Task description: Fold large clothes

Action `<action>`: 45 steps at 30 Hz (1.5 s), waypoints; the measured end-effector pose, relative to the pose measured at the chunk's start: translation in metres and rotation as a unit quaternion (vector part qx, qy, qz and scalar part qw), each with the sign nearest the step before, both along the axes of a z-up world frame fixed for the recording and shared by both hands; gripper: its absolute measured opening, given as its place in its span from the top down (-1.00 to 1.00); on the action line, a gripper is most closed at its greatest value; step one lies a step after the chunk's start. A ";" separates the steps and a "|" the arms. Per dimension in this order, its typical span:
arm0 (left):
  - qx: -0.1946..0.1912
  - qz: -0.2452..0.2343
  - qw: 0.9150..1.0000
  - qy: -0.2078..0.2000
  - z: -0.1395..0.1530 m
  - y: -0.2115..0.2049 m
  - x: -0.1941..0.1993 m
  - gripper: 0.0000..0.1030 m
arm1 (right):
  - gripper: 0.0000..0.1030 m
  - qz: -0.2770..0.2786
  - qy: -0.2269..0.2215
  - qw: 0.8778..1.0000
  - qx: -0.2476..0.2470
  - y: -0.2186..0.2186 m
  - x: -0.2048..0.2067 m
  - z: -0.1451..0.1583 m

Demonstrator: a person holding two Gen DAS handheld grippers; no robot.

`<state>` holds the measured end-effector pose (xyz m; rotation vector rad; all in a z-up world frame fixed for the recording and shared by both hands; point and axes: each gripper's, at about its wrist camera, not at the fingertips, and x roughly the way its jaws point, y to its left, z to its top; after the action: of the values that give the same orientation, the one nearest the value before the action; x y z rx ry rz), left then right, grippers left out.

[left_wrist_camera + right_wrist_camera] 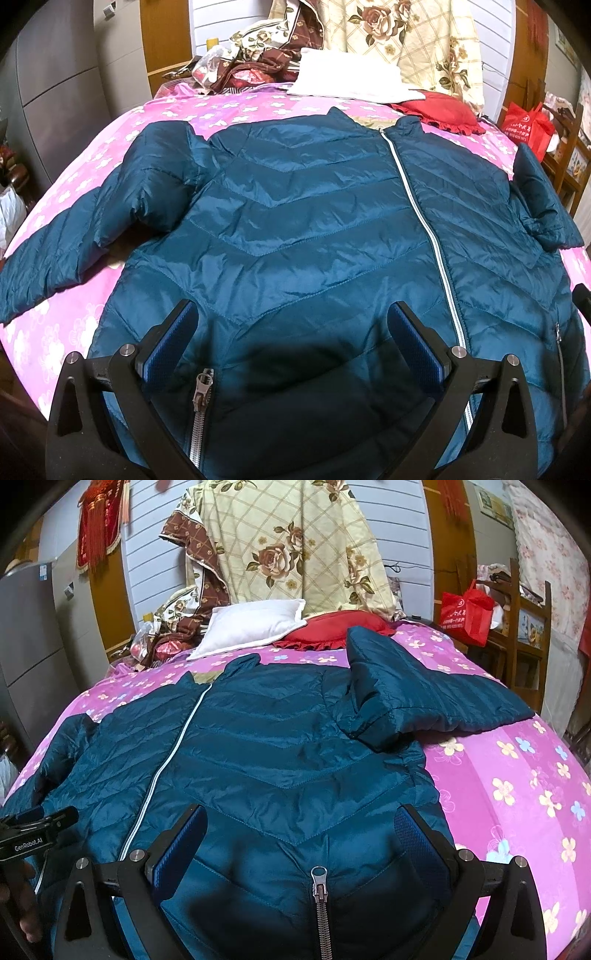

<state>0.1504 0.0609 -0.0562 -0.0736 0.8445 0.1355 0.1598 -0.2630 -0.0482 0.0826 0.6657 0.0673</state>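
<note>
So we're looking at the teal puffer jacket (295, 221) lying flat and zipped up on the bed (517, 794), hem toward us and collar toward the head end. It's taking up most of the middle, with pink flowered sheet showing along both side edges; the widest bare strip is lying off the right side. One sleeve (74, 236) is trailing out toward the left edge, the other sleeve (417, 701) is doubled back on itself near the right edge. At the head end a white pillow (255, 626) and a red cushion (332, 629) are sitting just beyond the collar.

Readable text: "GenRobot.AI" on the left gripper's body in the right wrist view. The red bag (467, 611) past the bed's far right corner has white print, too small for us to read.

We're holding the left gripper (291, 332) spread wide above the hem by a pocket zipper (203, 387), gripping nothing. The right gripper (299, 834) is also gaping wide over the other pocket zipper (319, 886), empty.
</note>
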 end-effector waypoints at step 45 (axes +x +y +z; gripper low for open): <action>0.001 -0.007 1.000 0.003 -0.004 -0.007 0.001 -0.99 | -0.95 0.009 -0.004 1.000 -0.001 0.003 0.000 0.001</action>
<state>0.1514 0.0536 -0.0603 -0.0643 0.8506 0.1230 0.1598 -0.2598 -0.0474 0.0740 0.6587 0.0836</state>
